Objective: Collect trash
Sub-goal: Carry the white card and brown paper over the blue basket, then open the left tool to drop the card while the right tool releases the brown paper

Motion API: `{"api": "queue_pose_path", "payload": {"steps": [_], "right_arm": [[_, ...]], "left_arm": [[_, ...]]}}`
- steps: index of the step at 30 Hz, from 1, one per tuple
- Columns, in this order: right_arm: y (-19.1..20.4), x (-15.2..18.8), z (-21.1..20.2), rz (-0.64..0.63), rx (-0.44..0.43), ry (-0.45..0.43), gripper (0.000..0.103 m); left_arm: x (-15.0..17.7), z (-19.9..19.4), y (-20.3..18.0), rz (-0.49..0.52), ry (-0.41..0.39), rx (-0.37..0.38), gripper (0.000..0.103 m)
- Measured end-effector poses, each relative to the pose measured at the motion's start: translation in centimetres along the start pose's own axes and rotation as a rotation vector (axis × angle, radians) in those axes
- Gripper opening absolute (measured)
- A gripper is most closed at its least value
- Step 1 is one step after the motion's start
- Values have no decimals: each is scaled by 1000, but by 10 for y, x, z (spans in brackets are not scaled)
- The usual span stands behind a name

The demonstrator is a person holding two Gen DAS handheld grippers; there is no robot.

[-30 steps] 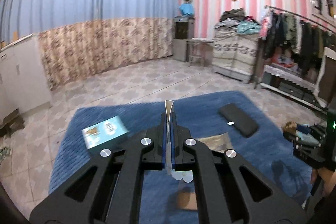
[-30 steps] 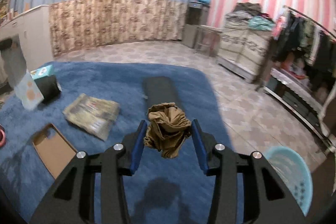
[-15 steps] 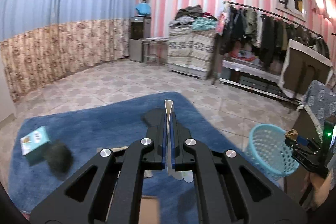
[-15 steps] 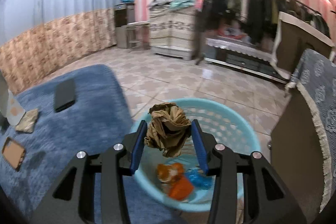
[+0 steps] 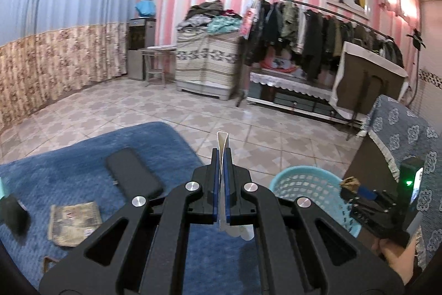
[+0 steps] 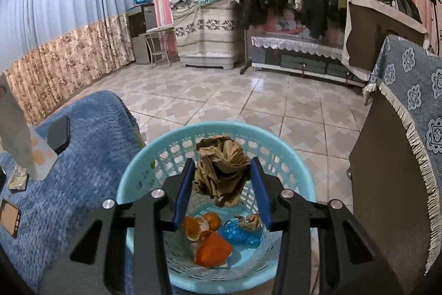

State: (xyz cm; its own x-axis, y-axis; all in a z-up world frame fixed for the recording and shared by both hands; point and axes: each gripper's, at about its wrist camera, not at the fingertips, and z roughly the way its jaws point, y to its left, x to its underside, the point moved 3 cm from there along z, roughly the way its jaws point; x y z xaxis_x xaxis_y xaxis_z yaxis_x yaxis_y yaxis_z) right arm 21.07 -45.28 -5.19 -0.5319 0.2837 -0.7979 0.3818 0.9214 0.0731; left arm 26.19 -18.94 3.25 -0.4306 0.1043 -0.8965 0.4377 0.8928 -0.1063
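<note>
My right gripper (image 6: 221, 170) is shut on a crumpled brown paper ball (image 6: 221, 169) and holds it over the light blue plastic basket (image 6: 281, 140). Orange peel, a blue wrapper and a small brown wad lie in the basket's bottom. My left gripper (image 5: 221, 154) is shut on a thin white wrapper (image 5: 222, 141) that sticks out above and below its pads; it hangs over the blue rug's (image 5: 69, 165) right edge, left of the basket (image 5: 304, 184). In the left wrist view the right gripper (image 5: 356, 188) shows at the basket's right side.
On the rug lie a black flat case (image 5: 132, 176), a folded newspaper (image 5: 73, 220) and a brown phone-shaped card (image 6: 9, 217). A dark cabinet draped with a blue patterned cloth (image 6: 408, 107) stands right of the basket. Tiled floor, a clothes rack and a covered chest lie beyond.
Both grippers swung right, away from the rug's middle. The right one carried the brown paper ball to a spot over the basket; the left one now has the basket in view.
</note>
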Motion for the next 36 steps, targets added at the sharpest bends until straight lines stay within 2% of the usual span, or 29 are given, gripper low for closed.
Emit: {"api": "queue_pose_path", "payload": {"steps": [14,21,30,32,34,36], "right_arm": [[-37,5,14,69,57,20,41],[-57,9,24,121,66,37,41],[-70,11,34,147,64,56,41],[-70,11,34,146,64,55,41],[-68,13,37,137,63,58,41],[-67,14,38,133,61,59,41]], "left_arm": [[21,77,-104,108,66,139,1],[29,117,-130,128,111,179,2],[45,152,-151,173,166,174,4],[47,153,-149,175,163,156,15],[47,150,-141,165,155,137,51],[44,146,-133,156,134,120,59]]}}
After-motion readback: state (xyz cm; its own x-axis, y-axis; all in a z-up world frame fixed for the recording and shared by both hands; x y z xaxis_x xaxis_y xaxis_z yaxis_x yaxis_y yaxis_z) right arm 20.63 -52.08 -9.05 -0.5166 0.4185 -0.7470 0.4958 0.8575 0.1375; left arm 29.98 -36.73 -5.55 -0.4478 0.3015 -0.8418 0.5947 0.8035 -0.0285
